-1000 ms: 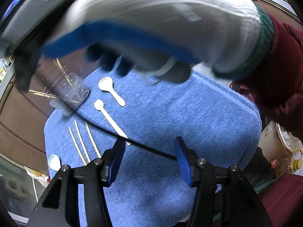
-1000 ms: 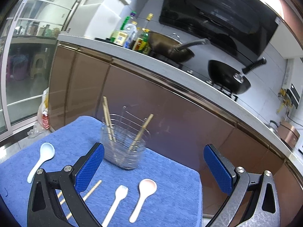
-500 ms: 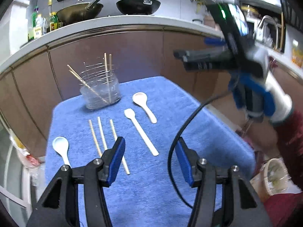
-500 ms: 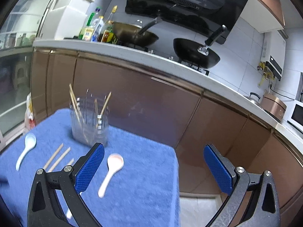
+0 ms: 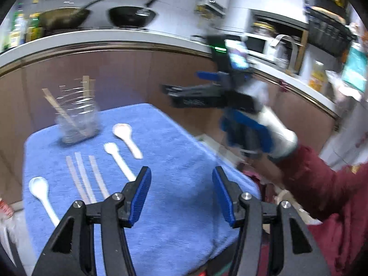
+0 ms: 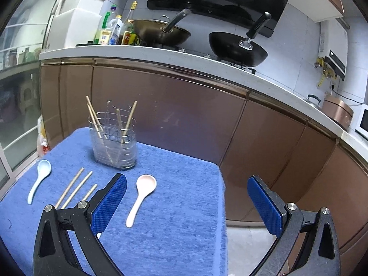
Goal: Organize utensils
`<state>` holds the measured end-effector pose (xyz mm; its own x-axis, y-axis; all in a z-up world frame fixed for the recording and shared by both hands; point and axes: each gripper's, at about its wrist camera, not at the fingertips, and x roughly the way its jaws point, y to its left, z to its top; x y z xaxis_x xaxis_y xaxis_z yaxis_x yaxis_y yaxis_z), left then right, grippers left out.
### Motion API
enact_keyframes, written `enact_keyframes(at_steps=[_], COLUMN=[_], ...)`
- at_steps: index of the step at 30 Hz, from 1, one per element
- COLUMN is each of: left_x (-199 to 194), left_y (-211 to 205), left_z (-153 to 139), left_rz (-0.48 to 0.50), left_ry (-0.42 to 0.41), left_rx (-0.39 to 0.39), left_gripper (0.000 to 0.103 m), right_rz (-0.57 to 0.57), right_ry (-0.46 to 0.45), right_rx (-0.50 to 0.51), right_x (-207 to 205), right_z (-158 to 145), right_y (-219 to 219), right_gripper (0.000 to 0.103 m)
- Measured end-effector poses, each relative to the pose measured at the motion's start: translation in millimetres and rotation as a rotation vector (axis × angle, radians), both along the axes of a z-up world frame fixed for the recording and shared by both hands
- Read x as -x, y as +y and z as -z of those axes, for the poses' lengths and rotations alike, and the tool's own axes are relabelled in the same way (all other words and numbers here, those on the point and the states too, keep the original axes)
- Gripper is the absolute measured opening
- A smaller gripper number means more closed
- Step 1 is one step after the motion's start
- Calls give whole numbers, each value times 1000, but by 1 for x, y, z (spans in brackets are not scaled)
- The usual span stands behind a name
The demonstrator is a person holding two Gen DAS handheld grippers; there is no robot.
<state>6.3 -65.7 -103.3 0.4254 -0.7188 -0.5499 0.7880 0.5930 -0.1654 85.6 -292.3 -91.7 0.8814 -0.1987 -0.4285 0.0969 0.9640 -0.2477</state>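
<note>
Utensils lie on a blue towel (image 5: 179,207) over a small table. A clear wire holder (image 5: 77,119) at the far left has several chopsticks in it. In front of it lie a pink spoon (image 5: 125,135), a white fork (image 5: 117,158), three chopsticks (image 5: 85,177) and a pale blue spoon (image 5: 40,191). My left gripper (image 5: 181,184) hangs open over the towel's near side, holding nothing. My right gripper (image 6: 186,188) is open and empty above the towel's right edge, with the pink spoon (image 6: 142,191) just ahead. The holder (image 6: 113,138), chopsticks (image 6: 76,187) and blue spoon (image 6: 40,177) are to its left.
Brown cabinets (image 6: 172,115) stand right behind the table, under a counter with two woks (image 6: 237,46) and bottles (image 6: 115,30). A gloved hand (image 5: 260,133) in a red sleeve holds the right gripper off the table's right side. Bare floor (image 6: 243,241) shows to the right.
The gloved hand that covered the left view has moved off to the right, and that view has lifted to show the whole table. The right view swung right, then back toward the holder. Both grippers stayed open.
</note>
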Motion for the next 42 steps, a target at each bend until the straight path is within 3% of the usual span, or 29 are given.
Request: enact_keyframes(at_steps=[8, 18, 25, 38, 42], left_x=[-45, -79, -94, -137, -171], left_y=[29, 50, 45, 38, 39], left_z=[13, 24, 35, 51, 62], left_rz=[-270, -509, -591, -647, -658], left_ry=[43, 47, 45, 94, 172], left_rx=[3, -31, -85, -147, -151], left_gripper=[53, 53, 53, 53, 53], right_rz=[12, 92, 82, 52, 15], right_ry=[79, 109, 120, 166, 220], right_rx=[-1, -45, -63, -97, -179], right_x=[4, 10, 6, -9, -24], right_z=[19, 41, 47, 55, 60], right_y=[11, 19, 19, 13, -4], right_gripper=[103, 103, 103, 102, 87])
